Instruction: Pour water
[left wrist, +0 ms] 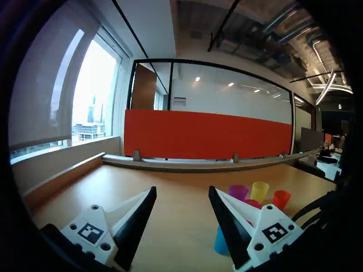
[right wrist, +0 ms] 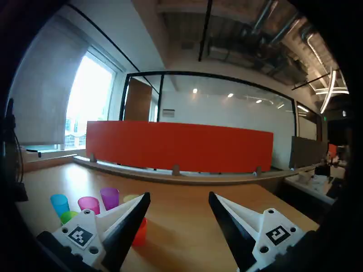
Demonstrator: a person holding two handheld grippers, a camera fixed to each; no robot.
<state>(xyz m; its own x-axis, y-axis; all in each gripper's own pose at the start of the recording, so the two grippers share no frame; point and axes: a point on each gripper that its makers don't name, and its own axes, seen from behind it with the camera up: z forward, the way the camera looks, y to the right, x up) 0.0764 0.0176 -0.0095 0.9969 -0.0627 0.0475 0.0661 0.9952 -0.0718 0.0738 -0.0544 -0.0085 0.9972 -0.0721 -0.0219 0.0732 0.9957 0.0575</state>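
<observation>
In the left gripper view my left gripper [left wrist: 182, 196] is open above the wooden desk [left wrist: 181, 213], nothing between its fingers. Plastic cups stand to its right: purple [left wrist: 237, 191], yellow [left wrist: 259, 191], orange-red [left wrist: 281, 199], pink [left wrist: 252, 204] and a blue cup [left wrist: 221, 241] partly hidden by the right finger. In the right gripper view my right gripper [right wrist: 179, 201] is open and holds nothing. Cups stand to its left: blue [right wrist: 59, 204], pink [right wrist: 88, 204], purple [right wrist: 109, 197], green [right wrist: 68, 216], and a red cup [right wrist: 140, 231] behind the left finger.
An orange partition [left wrist: 206, 134] runs along the desk's far edge, with a glass-walled room behind it. A large window [left wrist: 93, 99] and sill lie to the left. Another desk with clutter [right wrist: 317, 174] stands at the far right. Dark cables [right wrist: 13, 149] hang at the left.
</observation>
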